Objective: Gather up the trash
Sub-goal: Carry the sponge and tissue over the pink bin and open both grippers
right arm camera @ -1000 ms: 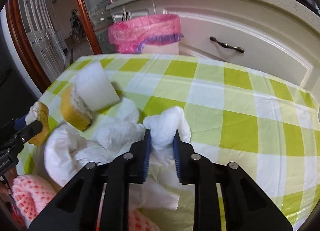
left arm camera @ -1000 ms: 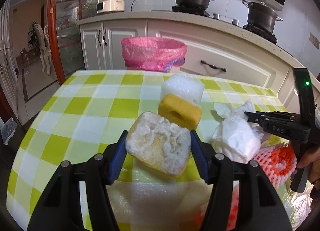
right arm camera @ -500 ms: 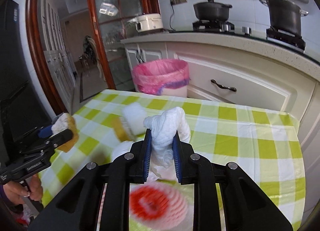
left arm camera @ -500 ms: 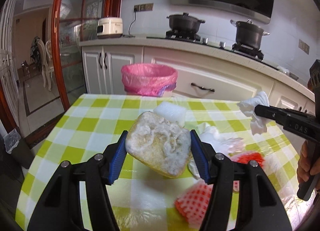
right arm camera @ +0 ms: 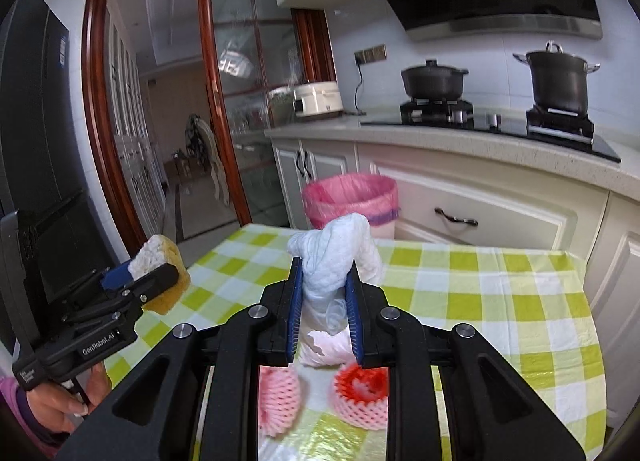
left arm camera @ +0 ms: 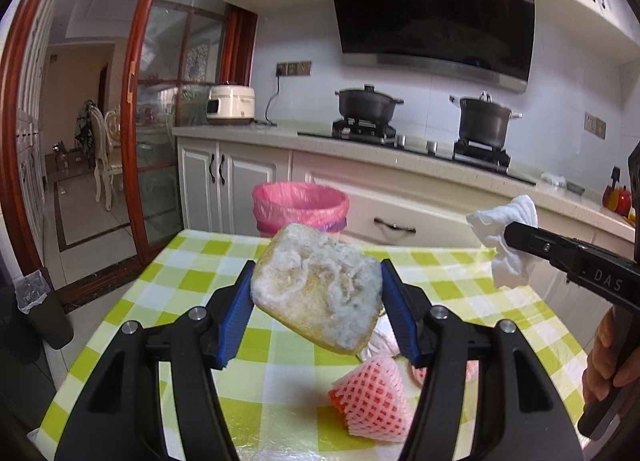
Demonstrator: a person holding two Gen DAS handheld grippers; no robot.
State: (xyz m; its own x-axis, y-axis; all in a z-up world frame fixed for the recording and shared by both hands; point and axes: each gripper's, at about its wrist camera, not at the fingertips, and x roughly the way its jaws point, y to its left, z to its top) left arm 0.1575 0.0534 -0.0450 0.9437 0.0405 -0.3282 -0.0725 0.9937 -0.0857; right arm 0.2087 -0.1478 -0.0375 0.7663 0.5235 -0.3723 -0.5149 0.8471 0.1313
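Above the checked table [left arm camera: 192, 281], left tool [left arm camera: 316, 297] clamping a sponge [left arm camera: 316, 293]; right tool [right arm camera: 323, 293] pinching tissue [right arm camera: 332, 257], both tilted slightly downward

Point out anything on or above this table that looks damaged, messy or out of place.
The sponge clamped in the left gripper is worn: its white face is frayed and matted. The right gripper pinches a crumpled white tissue. Pink foam fruit nets lie loose on the checked tablecloth, not yet in the pink-lined bin.
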